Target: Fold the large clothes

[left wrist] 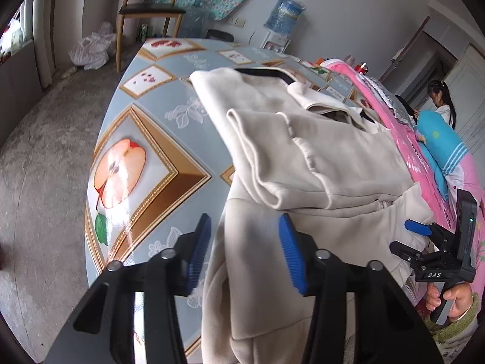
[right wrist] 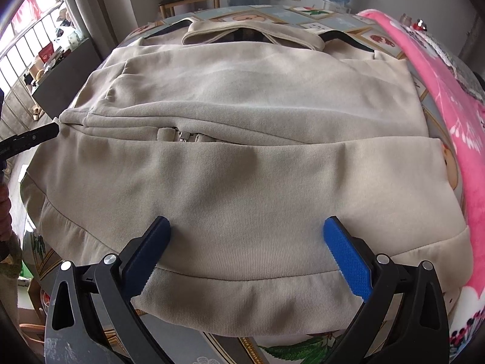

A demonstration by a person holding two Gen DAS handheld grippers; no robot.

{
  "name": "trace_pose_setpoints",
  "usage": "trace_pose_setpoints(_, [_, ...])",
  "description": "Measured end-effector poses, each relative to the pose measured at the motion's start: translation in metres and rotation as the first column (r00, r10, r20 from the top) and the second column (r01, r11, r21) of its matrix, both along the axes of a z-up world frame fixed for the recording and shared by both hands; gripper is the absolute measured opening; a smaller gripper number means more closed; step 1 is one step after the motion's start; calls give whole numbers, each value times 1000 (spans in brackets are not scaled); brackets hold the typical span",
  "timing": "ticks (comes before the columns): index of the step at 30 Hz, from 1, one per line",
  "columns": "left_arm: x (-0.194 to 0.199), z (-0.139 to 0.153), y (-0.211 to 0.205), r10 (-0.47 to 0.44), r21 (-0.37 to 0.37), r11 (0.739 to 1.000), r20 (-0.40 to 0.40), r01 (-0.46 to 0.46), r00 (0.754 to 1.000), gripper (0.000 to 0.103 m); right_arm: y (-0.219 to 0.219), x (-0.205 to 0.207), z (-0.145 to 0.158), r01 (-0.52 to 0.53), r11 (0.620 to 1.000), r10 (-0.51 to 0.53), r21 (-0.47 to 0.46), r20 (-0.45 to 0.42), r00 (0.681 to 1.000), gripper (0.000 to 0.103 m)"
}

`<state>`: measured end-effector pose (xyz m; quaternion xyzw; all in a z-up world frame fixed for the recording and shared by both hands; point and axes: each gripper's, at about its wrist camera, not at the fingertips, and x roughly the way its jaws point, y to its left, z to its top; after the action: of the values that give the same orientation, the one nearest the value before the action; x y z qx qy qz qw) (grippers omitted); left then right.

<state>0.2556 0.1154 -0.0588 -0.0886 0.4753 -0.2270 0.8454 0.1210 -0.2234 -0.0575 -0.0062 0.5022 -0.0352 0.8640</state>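
Observation:
A beige zip-up jacket [right wrist: 242, 106] lies flat on the table with its sleeves folded across the front; the collar [right wrist: 251, 30] is at the far end. In the left wrist view the jacket [left wrist: 318, 157] has a folded sleeve [left wrist: 266, 163] on top. My left gripper [left wrist: 247, 245] stands at the jacket's left side edge, jaws partly apart, with the cloth edge between the pads but not pinched. Its black tip [right wrist: 51, 130] shows beside the sleeve cuff. My right gripper [right wrist: 248, 242] hovers open and wide over the hem. It also shows as the right gripper [left wrist: 409, 238], held by a hand.
The round table's fruit-print cloth [left wrist: 145, 115] ends close on the left, above a concrete floor. A pink blanket [right wrist: 454, 106] lies along the jacket's right side. A chair [left wrist: 145, 12], white bags [left wrist: 91, 51] and a water bottle [left wrist: 285, 12] stand beyond. A person [left wrist: 441, 103] sits far right.

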Motion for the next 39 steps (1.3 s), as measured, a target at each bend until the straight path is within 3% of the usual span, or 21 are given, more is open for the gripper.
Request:
trace_pose_setpoints(4, [-8, 6, -1, -29, -9, 1000, 32, 30, 999, 27, -1, 1, 0, 0, 1000, 0, 0, -3, 1000, 97])
trace_pose_setpoints(12, [-36, 28, -4, -120, -20, 992, 117, 123, 986, 26, 0, 1, 0, 1, 1000, -1, 0, -3, 1000, 97])
trace_pose_setpoints(17, [-32, 22, -8, -149, -41, 988, 76, 152, 986, 26, -1, 1, 0, 2, 1000, -2, 0, -2, 1000, 97])
trace_pose_setpoints(27, [-3, -4, -4, -84, -64, 995, -48, 80, 995, 26, -1, 0, -1, 1, 1000, -1, 0, -2, 1000, 97])
trace_pose_setpoints(31, [-2, -5, -3, -105, -89, 991, -71, 99, 992, 26, -1, 0, 0, 0, 1000, 0, 0, -2, 1000, 97])
trace_pose_setpoints(34, [-14, 0, -11, -152, -33, 988, -46, 150, 987, 26, 0, 0, 0, 0, 1000, 0, 0, 0, 1000, 97])
trace_pose_setpoints(39, [-15, -2, -20, -82, 52, 995, -54, 85, 995, 24, -2, -1, 1, -4, 1000, 4, 2, 9, 1000, 97])
